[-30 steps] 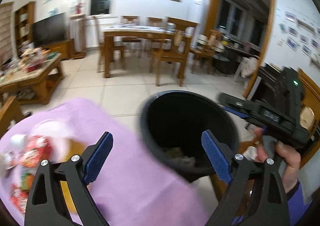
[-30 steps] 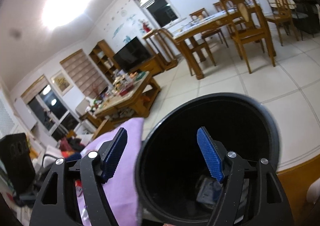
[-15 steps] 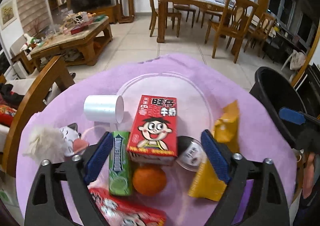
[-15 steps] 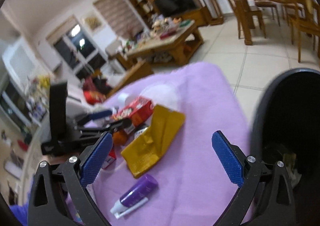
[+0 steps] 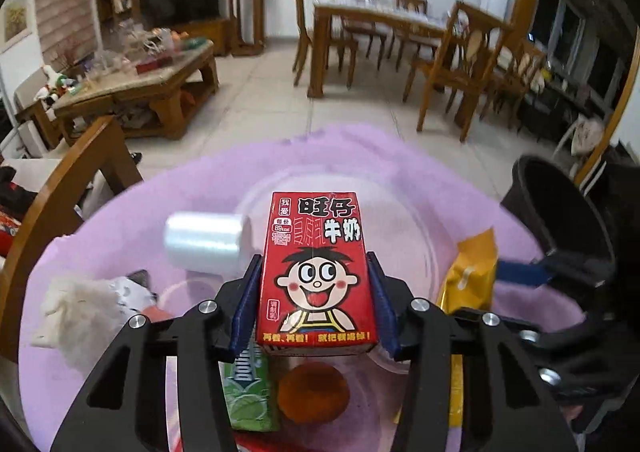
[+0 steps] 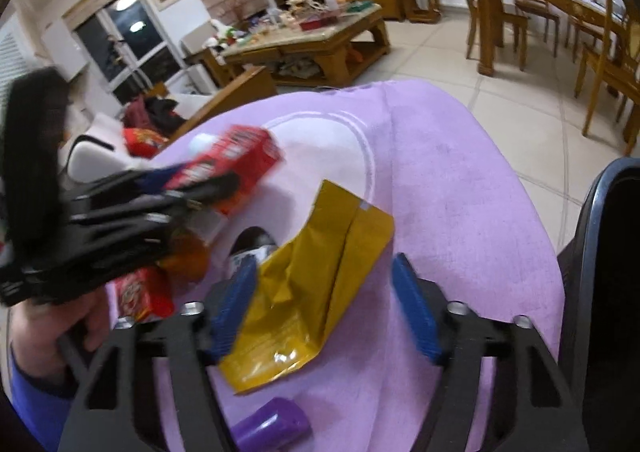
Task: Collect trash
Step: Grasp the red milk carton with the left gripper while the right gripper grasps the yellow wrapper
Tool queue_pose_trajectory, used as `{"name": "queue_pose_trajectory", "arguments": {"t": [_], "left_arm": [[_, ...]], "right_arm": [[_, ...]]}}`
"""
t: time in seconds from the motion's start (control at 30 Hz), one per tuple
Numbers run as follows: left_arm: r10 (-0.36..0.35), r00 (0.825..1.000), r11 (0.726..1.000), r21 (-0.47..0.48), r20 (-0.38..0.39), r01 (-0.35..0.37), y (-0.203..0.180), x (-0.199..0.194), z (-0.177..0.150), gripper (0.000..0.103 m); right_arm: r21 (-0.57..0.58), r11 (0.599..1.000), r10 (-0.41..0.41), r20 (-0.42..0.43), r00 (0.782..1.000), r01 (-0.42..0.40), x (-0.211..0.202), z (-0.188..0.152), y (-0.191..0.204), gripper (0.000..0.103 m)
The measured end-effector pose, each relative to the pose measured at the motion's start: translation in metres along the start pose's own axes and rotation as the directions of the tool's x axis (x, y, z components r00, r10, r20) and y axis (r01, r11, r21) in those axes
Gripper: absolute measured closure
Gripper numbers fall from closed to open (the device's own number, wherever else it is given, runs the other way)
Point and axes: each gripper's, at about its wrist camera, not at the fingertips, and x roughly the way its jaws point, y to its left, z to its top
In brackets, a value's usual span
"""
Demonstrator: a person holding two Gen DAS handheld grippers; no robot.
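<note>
The red rectangular milk carton with a cartoon face point(image 5: 318, 272) is clasped between the closing blue pads of the left hand-held gripper point(image 5: 316, 302), its long axis pointing straight ahead, left of the black round trash bin point(image 5: 560, 211). The crumpled yellow foil pouch point(image 6: 316, 288), nearer that bin on the purple-covered desk point(image 6: 460, 191), is straddled lengthwise by the closing right hand-held gripper point(image 6: 324, 308), not yet pinched.

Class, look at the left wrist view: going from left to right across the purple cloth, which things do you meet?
White fluffy wad → white cup on its side → red milk carton → yellow packet → black bin.
</note>
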Motion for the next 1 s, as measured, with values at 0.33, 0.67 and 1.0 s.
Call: {"name": "queue_pose_trajectory", "arguments": {"t": [0.33,0.67,1.0], "left_arm": [[-0.054,0.992,0.997,-0.048,0.118,0.060,0.004,-0.054,-0.003,0.054],[-0.088,0.976,0.992,-0.066,0.200,0.103,-0.007,-0.091,-0.020,0.054],[-0.125,0.933,0.991,0.009,0.338,0.130,-0.066,-0.129,-0.019,0.054]], "right_arm": [[0.006,1.000,0.005,0.035,0.999,-0.006,0.012,0.002,0.005,0.075],[0.047,0.988,0.136,0.183,0.974,-0.147,-0.033,-0.010,0.004,0.076],[-0.002,0.990,0.121,0.541,0.832,-0.142,-0.179,-0.036,-0.018,0.076]]}}
